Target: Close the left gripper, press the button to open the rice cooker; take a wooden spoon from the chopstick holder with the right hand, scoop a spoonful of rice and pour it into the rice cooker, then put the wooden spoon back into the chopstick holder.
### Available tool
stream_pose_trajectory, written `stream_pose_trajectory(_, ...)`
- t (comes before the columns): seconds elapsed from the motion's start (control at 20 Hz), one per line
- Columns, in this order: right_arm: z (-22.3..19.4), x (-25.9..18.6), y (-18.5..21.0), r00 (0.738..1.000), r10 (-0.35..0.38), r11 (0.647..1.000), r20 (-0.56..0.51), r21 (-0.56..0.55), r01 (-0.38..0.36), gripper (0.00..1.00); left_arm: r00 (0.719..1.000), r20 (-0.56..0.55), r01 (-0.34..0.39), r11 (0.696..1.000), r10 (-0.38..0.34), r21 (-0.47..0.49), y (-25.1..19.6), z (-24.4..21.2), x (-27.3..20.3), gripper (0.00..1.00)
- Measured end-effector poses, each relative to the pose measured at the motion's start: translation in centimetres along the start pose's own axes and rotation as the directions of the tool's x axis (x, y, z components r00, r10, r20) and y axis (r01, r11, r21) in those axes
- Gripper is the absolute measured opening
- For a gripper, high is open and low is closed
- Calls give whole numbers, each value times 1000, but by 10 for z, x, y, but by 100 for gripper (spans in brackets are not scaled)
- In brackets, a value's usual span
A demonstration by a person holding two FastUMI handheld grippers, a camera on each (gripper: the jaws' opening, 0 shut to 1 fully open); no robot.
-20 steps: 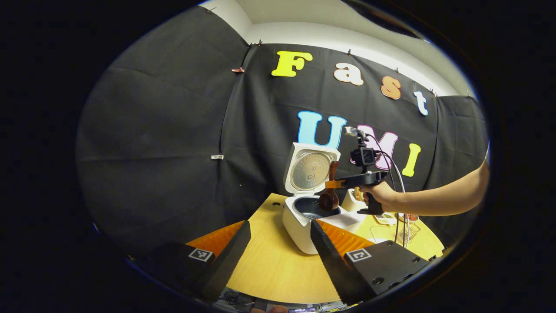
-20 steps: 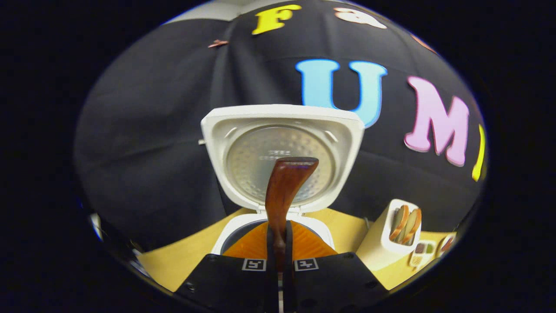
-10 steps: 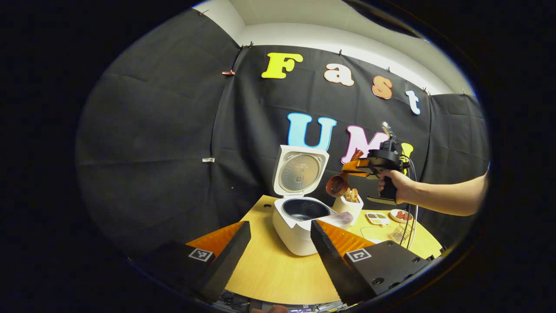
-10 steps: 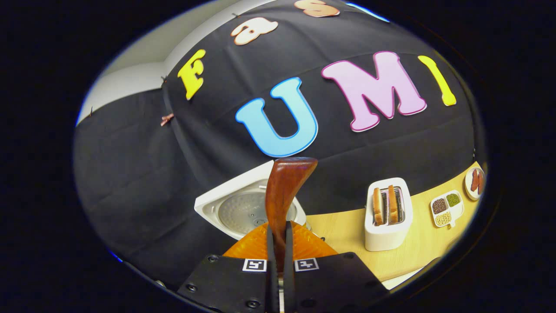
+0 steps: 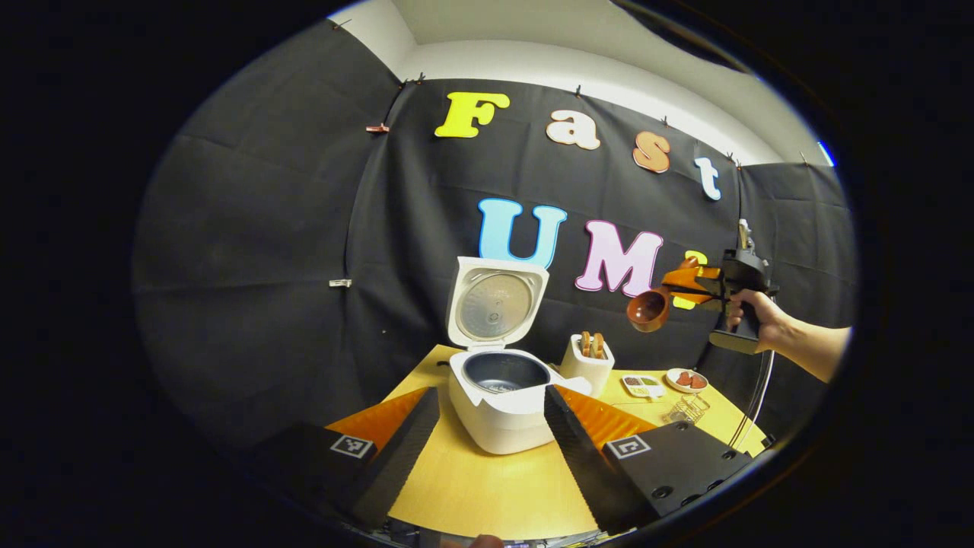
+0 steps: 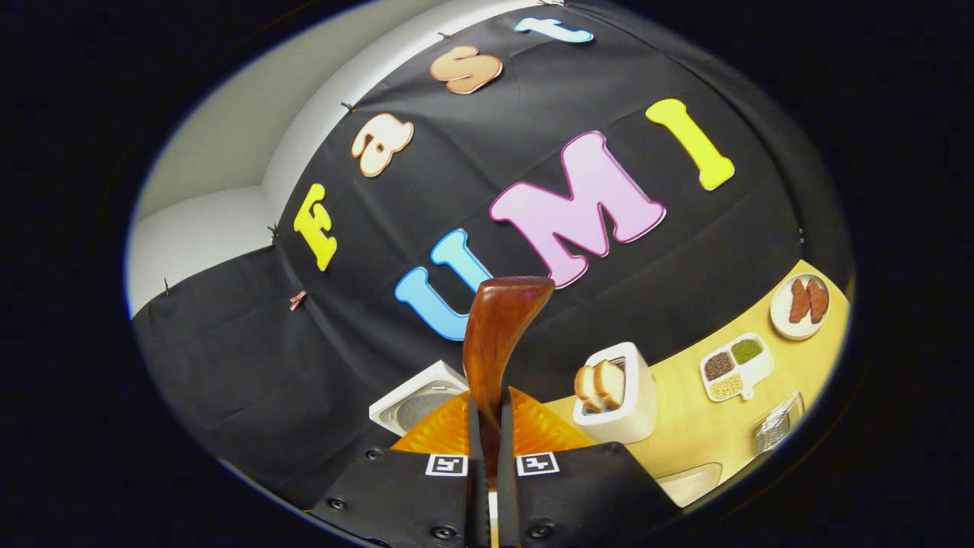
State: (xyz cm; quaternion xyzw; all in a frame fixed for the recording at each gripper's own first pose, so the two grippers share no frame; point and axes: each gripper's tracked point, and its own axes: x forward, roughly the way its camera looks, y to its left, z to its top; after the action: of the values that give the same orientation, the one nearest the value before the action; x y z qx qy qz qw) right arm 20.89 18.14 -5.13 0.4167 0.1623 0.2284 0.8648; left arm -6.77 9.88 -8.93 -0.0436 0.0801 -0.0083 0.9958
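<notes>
The white rice cooker (image 5: 498, 415) stands on the wooden table (image 5: 487, 487) with its lid (image 5: 494, 304) swung up and its dark pot showing. My left gripper (image 5: 489, 394) is open just in front of it, with nothing between its fingers. To the right, high above the table, a hand (image 5: 761, 323) holds my right gripper (image 5: 689, 283), which is shut on the brown wooden spoon (image 5: 648, 310). The spoon's bowl points left. In the right gripper view my right gripper (image 6: 487, 403) clamps the spoon's handle (image 6: 498, 335), with the cooker's lid (image 6: 417, 397) low at the left.
A white box-shaped holder (image 5: 586, 364) (image 6: 620, 403) with brown pieces standing in it sits right of the cooker. Beyond it lie a divided dish of grains (image 6: 730, 365), a small plate with red pieces (image 6: 805, 304) and a wire basket (image 6: 776, 422).
My right gripper has carried the spoon from over the cooker's pot up and away to the right, and it has tilted. The left gripper stays open and has drifted a little.
</notes>
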Motion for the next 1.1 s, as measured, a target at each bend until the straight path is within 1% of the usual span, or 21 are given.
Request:
stream_pose_trajectory(0.1,17,-22,-28,999,-28,1000,17,13,28,8,1000,4,11,1000,-11,8,-13,2,9,96)
stream_pose_trajectory(0.25,41,-53,-75,995,-92,996,49,-4,92,8,1000,5,29,1000,-29,12,-34,3,19,95)
stream_pose_trajectory(0.4,50,-76,-142,981,-186,982,57,-33,188,8,998,-1,56,998,-56,5,-56,4,29,95)
stream_pose_trajectory(0.5,44,-88,-189,965,-260,963,38,-68,262,8,998,-5,62,998,-62,10,-66,2,35,95)
stream_pose_trajectory(0.6,30,-96,-235,940,-340,933,7,-121,338,8,998,-11,59,998,-59,19,-73,0,38,95)
stream_pose_trajectory(0.7,12,-98,-272,920,-390,907,-32,-184,378,8,999,-18,48,998,-48,26,-76,-2,40,95)
stream_pose_trajectory(0.85,-11,-90,-303,909,-408,892,-85,-248,377,9,999,-32,21,999,-20,36,-78,-6,41,96)
stream_pose_trajectory(1.0,-26,-82,-325,902,-416,876,-120,-319,361,9,999,-50,-12,999,14,45,-80,-12,41,95)
stream_pose_trajectory(1.1,-37,-78,-340,891,-431,860,-141,-361,359,8,998,-55,-28,998,31,55,-82,-13,41,95)
